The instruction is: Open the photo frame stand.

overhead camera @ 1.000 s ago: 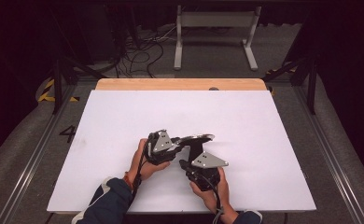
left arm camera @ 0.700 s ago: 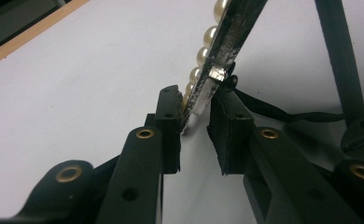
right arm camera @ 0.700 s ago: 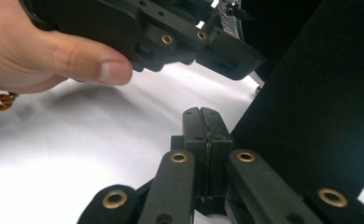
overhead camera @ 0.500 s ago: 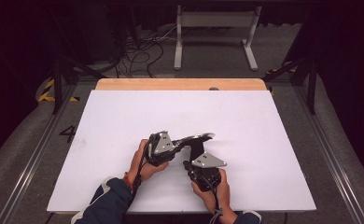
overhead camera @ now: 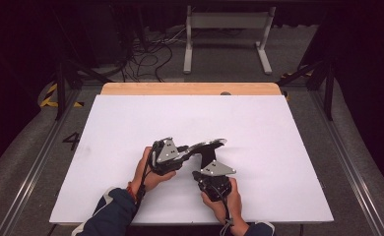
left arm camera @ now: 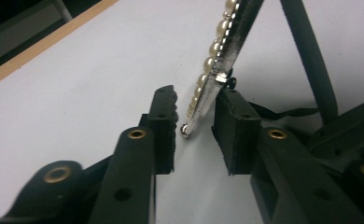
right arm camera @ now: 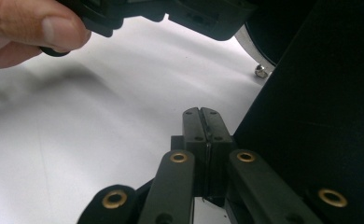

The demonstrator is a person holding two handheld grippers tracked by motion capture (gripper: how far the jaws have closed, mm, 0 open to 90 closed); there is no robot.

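Two tools sit close together over the near middle of my white worktop [overhead camera: 131,128], each gripped by a hand coming in from the bottom edge. On the left, my left tool [overhead camera: 180,156] points toward the right, and its jaws have just been opening again, standing narrowly apart now. Between them hangs the lower end of a curved, silvery purse frame [left arm camera: 220,56] edged with a row of pearl beads [left arm camera: 210,51]. That end rests against the right-hand pad, while the left-hand pad stands just clear of the beads, so nothing is pinched. In the high view the same frame [overhead camera: 207,144] arches from the left tool's tip over toward the right. Below it, my right tool [right arm camera: 202,126] has its jaws pressed flat together on a thin dark edge; I cannot tell what that sliver is. A black panel [right arm camera: 311,116] stands just beside it.
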